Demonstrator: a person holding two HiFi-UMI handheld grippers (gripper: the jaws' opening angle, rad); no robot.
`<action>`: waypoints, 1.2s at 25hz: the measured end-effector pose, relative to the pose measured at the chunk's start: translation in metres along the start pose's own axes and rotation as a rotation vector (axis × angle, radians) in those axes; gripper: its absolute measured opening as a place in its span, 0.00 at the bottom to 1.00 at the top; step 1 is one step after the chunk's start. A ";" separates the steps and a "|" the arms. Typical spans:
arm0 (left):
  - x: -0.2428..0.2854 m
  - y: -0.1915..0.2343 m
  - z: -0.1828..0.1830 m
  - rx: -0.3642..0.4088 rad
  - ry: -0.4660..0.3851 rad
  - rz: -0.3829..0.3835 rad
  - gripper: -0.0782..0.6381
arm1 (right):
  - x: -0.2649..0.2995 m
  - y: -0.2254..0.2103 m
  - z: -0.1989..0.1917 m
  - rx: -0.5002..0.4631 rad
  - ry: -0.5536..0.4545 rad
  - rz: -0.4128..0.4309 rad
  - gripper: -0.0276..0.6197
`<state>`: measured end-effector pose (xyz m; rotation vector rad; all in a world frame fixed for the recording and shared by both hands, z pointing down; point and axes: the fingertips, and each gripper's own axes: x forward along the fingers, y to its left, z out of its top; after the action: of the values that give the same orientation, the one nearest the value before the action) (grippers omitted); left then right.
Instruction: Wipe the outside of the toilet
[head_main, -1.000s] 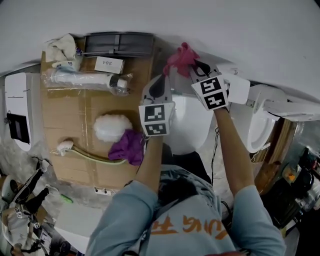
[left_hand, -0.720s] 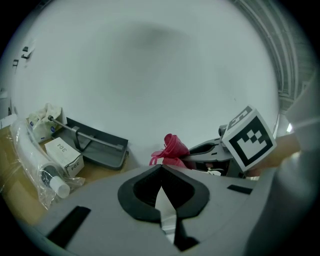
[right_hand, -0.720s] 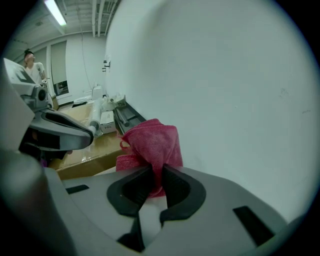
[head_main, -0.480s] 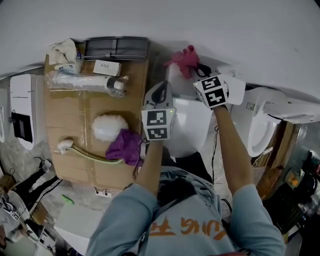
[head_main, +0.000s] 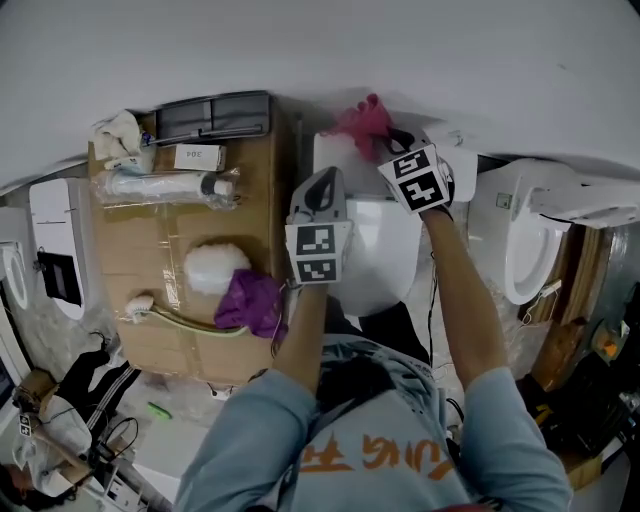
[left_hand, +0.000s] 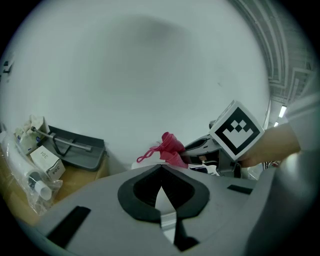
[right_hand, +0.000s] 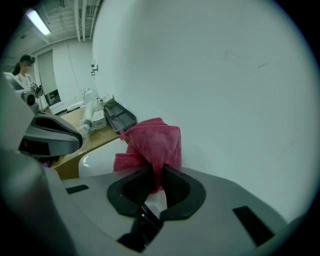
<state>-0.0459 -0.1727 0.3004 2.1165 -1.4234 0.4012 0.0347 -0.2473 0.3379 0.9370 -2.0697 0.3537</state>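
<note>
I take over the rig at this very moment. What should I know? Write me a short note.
Right gripper: shut on the pink microfibre cloth, held at the tank top of the white ceramic toilet, close to the wall.
Left gripper: shut, empty, near the toilet's left edge.
A spare purple cloth lies on the brown cardboard surface.
Done: cannot tell which parts are already wiped.
Left: probably the tank, lid and bowl sides.
</note>
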 end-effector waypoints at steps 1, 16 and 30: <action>0.002 -0.003 0.001 0.006 0.003 -0.003 0.14 | -0.002 -0.003 -0.002 0.008 0.002 -0.003 0.14; 0.020 -0.034 0.004 0.061 0.039 -0.037 0.14 | -0.025 -0.046 -0.037 0.142 -0.011 -0.047 0.14; 0.035 -0.066 0.007 0.096 0.060 -0.073 0.14 | -0.051 -0.084 -0.072 0.230 -0.033 -0.108 0.14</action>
<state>0.0282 -0.1849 0.2949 2.2061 -1.3131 0.5096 0.1564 -0.2408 0.3370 1.1939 -2.0278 0.5299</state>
